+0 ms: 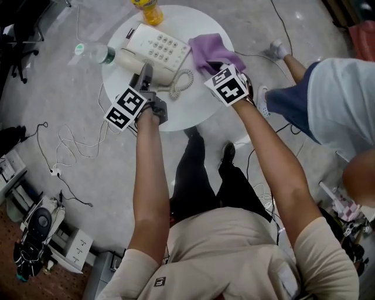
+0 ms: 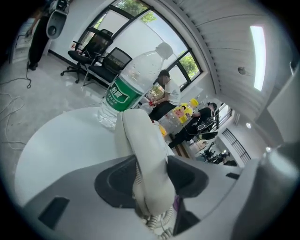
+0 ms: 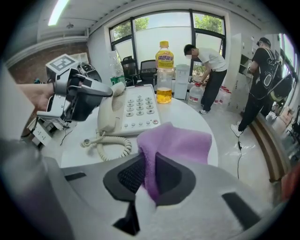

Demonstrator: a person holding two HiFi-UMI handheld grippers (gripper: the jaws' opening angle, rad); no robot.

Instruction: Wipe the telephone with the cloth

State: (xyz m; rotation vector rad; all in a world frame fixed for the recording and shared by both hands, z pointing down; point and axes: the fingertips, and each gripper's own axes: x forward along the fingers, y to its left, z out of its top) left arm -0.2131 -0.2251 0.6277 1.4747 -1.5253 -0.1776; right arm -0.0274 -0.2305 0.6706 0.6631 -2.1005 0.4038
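Note:
A cream telephone (image 1: 157,48) (image 3: 138,110) sits on the round white table (image 1: 199,105). Its handset (image 2: 143,154) (image 1: 130,59) lies along the phone's left side, with the coiled cord (image 3: 110,147) trailing off it. My left gripper (image 2: 151,180) (image 1: 145,73) is shut on the handset's near end, a pad pressing on each side. To the right of the phone, my right gripper (image 3: 147,176) (image 1: 221,63) is shut on a fold of the purple cloth (image 3: 176,143) (image 1: 210,50). The rest of the cloth lies heaped on the table.
A yellow drink bottle (image 1: 149,10) (image 3: 163,75) stands at the table's far edge. A clear water bottle (image 1: 96,54) (image 2: 131,86) lies at its left edge. Cables run over the floor (image 1: 64,146). A person's legs (image 1: 293,88) are at the right, and other people stand by the windows.

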